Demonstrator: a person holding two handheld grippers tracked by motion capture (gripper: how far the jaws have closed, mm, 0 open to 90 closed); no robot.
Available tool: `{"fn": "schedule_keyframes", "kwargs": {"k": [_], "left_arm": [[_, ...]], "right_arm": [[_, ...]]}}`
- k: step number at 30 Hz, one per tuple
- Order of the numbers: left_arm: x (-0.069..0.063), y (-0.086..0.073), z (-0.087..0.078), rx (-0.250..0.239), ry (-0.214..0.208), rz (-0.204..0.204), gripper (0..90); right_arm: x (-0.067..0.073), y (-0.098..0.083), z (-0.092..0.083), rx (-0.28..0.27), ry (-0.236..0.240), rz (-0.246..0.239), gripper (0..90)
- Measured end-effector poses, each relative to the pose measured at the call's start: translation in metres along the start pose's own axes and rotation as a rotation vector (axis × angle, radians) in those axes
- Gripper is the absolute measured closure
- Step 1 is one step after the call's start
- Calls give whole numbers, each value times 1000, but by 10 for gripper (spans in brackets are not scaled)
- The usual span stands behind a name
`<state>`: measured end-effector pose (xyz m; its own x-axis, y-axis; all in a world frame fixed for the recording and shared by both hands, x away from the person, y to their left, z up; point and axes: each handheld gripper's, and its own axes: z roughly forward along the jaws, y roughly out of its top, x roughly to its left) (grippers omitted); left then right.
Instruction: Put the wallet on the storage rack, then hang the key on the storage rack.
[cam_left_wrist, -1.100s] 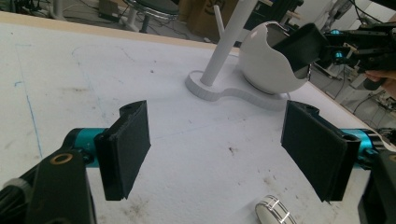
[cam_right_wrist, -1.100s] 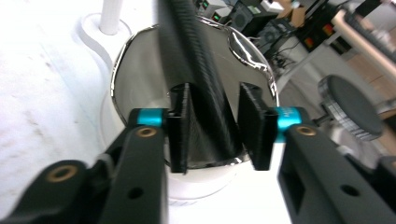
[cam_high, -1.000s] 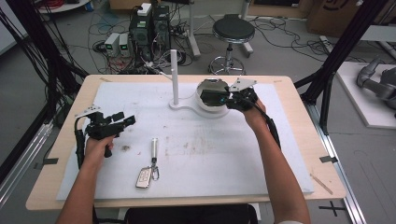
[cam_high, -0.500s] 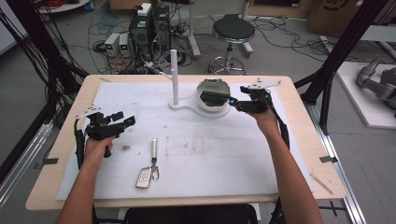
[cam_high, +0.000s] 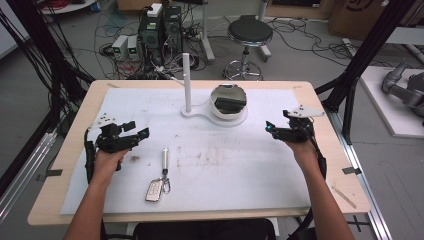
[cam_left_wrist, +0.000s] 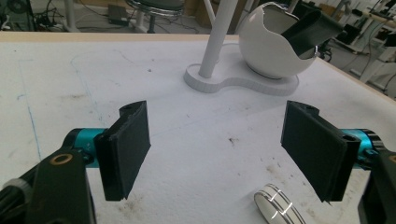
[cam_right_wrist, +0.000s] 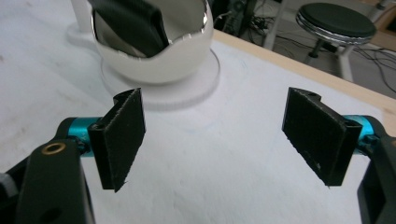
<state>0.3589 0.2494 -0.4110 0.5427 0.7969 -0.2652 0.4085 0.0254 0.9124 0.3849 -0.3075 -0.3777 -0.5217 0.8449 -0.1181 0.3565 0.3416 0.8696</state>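
A: Where is the bowl?
B: The white bowl (cam_high: 229, 105) sits on its stand (cam_high: 192, 112) at the back of the table (cam_high: 65, 150). A black box (cam_high: 230, 104) is inside it.
A: And the grippers?
B: The left gripper (cam_high: 140, 134) has wide jaws with nothing in them. The right gripper (cam_high: 270, 127) is the same, off to the bowl's right.
A: Anything else?
B: A key fob (cam_high: 153, 190) lies near the left hand (cam_high: 107, 159).

Wooden table (cam_high: 330, 135) bears white mat (cam_high: 250, 165), stand (cam_high: 210, 115), keys (cam_high: 159, 181).
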Motion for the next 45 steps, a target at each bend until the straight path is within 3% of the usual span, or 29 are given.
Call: {"fn": "schedule_keyframes", "kwargs": {"k": [5, 8, 12, 17, 36, 41, 45], "left_arm": [[-7, -4, -1, 5, 30, 18, 233], [-10, -4, 0, 0, 46, 37, 226], [-11, -5, 2, -7, 40, 37, 190], [-10, -7, 1, -2, 43, 40, 190], [-14, -11, 1, 11, 36, 19, 197], [-24, -16, -2, 39, 9, 28, 289], [-35, -20, 0, 101, 39, 48, 348]], "right_arm": [[8, -20, -12, -38, -22, -10, 208], [9, -21, -12, -28, 2, -18, 208], [6, -23, -12, -30, 10, 18, 208], [1, -28, -10, 27, 28, 78, 208], [2, -31, -13, 10, 23, 76, 208], [5, -31, -12, 19, 33, 59, 208], [6, -32, -11, 16, 36, 56, 208]]}}
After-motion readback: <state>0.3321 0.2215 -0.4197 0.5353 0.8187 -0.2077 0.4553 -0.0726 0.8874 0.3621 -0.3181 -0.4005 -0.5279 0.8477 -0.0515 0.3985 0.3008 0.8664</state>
